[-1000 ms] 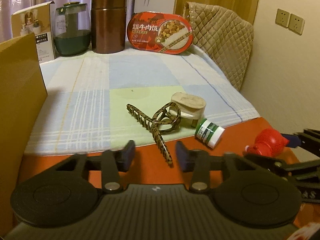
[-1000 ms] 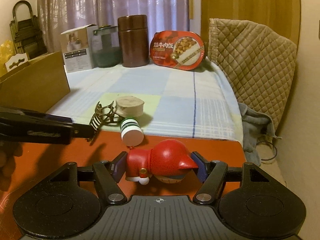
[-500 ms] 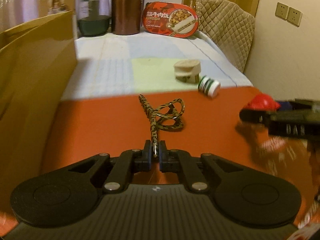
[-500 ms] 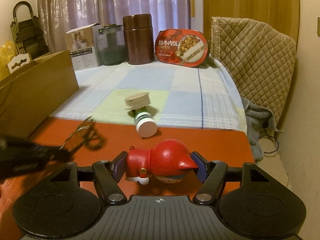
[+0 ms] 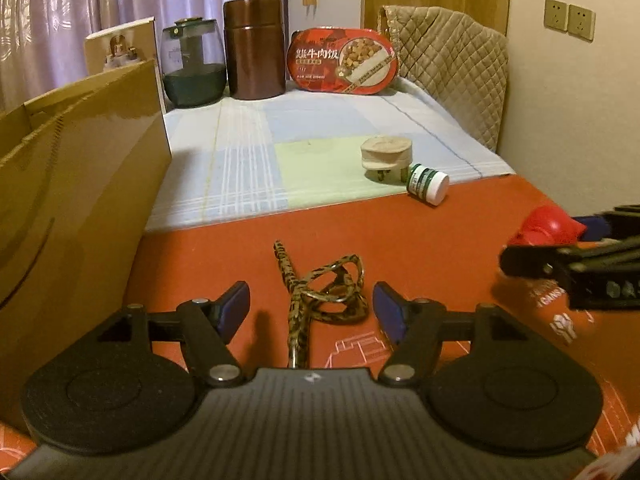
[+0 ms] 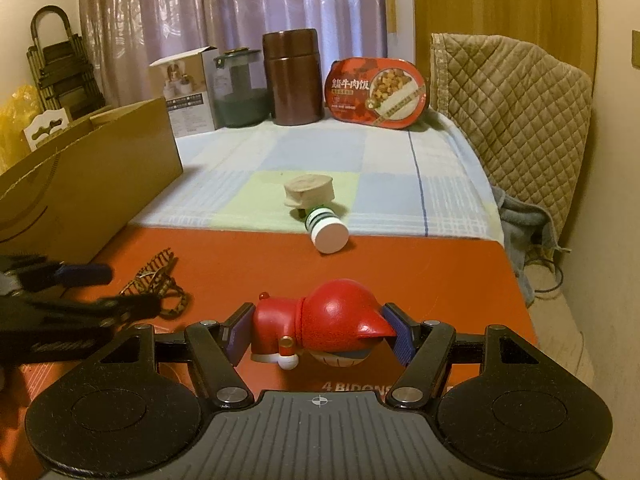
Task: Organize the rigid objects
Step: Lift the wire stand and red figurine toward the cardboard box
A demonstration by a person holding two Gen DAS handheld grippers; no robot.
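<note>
A leopard-print hair claw (image 5: 320, 292) lies on the red mat (image 5: 400, 232) between the open fingers of my left gripper (image 5: 312, 308); it also shows in the right wrist view (image 6: 156, 284). My right gripper (image 6: 320, 338) is shut on a red figurine (image 6: 320, 328), seen at the right edge of the left wrist view (image 5: 548, 226). A beige plug (image 5: 386, 158) and a small green-and-white bottle (image 5: 426, 182) lie at the edge of the checked cloth (image 5: 248, 152).
An open cardboard box (image 5: 76, 184) stands at the left. At the back stand a brown canister (image 5: 254, 48), a glass jar (image 5: 192, 66), a white carton (image 5: 120, 46) and a red food tray (image 5: 344, 60). A quilted cushion (image 5: 452, 68) leans at the back right.
My left gripper has opened and let go of the hair claw, which now lies on the red mat. The right gripper still holds the figurine.
</note>
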